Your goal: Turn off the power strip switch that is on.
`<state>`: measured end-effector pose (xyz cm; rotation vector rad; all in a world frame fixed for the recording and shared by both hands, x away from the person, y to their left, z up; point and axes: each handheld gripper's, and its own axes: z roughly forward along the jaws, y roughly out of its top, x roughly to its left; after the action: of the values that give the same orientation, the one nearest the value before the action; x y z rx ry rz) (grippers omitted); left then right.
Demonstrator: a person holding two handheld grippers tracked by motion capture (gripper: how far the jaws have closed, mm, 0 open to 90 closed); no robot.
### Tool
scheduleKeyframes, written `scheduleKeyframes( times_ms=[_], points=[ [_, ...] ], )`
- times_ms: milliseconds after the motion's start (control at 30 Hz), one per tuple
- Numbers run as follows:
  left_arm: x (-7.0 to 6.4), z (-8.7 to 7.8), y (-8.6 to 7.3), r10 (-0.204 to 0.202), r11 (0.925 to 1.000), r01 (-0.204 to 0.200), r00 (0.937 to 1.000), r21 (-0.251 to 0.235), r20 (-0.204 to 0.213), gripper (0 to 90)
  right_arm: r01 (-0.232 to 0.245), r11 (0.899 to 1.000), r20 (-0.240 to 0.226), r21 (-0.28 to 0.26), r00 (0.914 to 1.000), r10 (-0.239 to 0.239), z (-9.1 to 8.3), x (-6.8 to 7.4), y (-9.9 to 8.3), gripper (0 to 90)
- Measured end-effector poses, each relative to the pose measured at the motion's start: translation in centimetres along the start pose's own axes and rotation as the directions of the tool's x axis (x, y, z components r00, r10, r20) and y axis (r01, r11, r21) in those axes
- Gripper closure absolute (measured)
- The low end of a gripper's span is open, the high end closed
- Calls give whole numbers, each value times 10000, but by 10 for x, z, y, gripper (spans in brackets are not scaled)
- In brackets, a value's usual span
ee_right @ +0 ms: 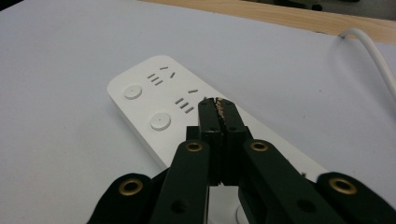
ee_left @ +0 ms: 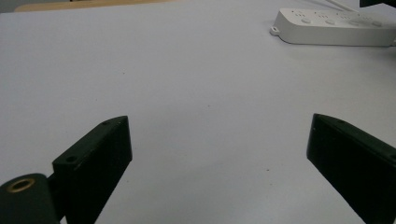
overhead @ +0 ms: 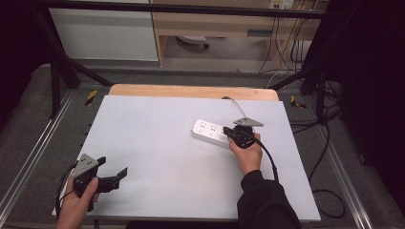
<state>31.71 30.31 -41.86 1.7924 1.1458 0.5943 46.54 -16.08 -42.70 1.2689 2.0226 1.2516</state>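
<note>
A white power strip (overhead: 210, 132) (ee_right: 154, 100) lies flat on the white table top (overhead: 157, 143), right of centre. It has round buttons and several sockets on its top face. My right gripper (overhead: 227, 130) (ee_right: 217, 101) is shut, its jaws pressed together with nothing visible between them, tips just over the strip's top face near a socket. Whether the tips touch the strip I cannot tell. My left gripper (overhead: 113, 167) (ee_left: 217, 126) is held open near the table's front left corner, nothing between its jaws. From there the power strip (ee_left: 334, 32) appears far off at upper right.
The strip's white cable (overhead: 236, 105) (ee_right: 369, 46) runs off over the wooden back edge (overhead: 191, 90). Black frame bars (overhead: 62, 57) flank the table. Dark cables (overhead: 329, 143) lie on the floor at the right. A cabinet stands behind.
</note>
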Motion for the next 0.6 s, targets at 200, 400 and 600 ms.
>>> scheduleKeyframes(
  times_ms=[200,400,600],
  points=[
    [0,-1,0,-31,10000,30,10000,-29,-26,67,-109,9999,-56,-33,9999,108,1,3,-2,900],
    [0,0,0,6,10000,-6,10000,-10,0,66,-125,9999,-59,90,9999,125,2,3,-8,900],
    [0,0,0,-6,10000,6,10000,-14,-26,67,-219,9997,-119,134,9997,221,4,5,-9,900]
  ],
)
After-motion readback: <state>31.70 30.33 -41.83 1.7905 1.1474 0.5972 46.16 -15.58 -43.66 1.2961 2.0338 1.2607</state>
